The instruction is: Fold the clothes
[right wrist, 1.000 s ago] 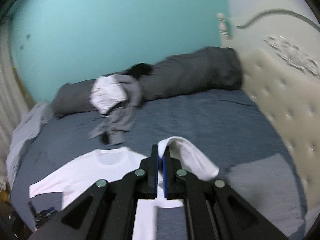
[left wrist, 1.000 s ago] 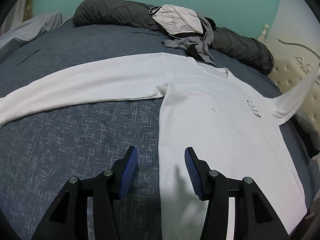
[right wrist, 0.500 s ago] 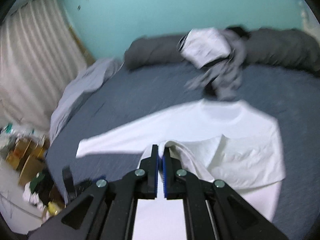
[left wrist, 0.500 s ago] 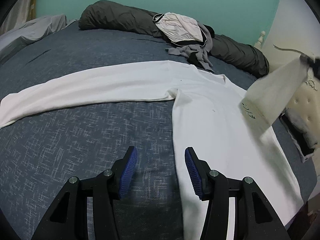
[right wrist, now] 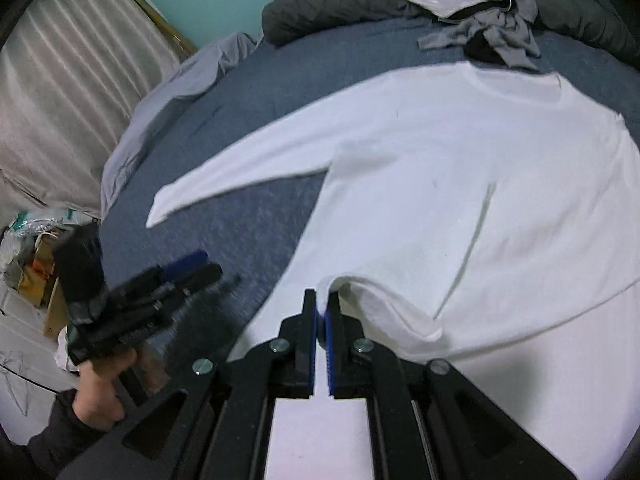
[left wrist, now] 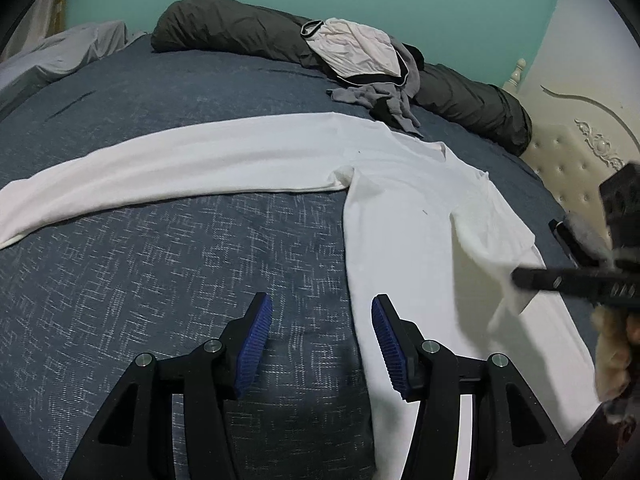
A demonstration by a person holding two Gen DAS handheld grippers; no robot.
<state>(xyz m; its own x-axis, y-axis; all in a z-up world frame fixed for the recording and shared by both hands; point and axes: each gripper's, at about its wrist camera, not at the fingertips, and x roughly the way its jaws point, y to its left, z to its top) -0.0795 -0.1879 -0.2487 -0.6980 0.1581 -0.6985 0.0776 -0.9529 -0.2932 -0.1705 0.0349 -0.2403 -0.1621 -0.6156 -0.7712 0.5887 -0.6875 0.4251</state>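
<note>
- Dark blue bed is backed by a teal wall; a white long-sleeved shirt is laid flat on it.
- Left gripper: fingers are held apart, nothing between them; the shirt's side edge lies at the right-hand finger, the outstretched sleeve well ahead.
- Right gripper: fingers are nearly together and beginning to part, the folded-over sleeve's cuff at their tips; pad contact cannot be told.
- Grey clothes are heaped well beyond both.

The bed, covered in blue-grey woven fabric, carries a white long-sleeved shirt, a dark grey rolled duvet and a heap of crumpled grey-and-white garments.
</note>
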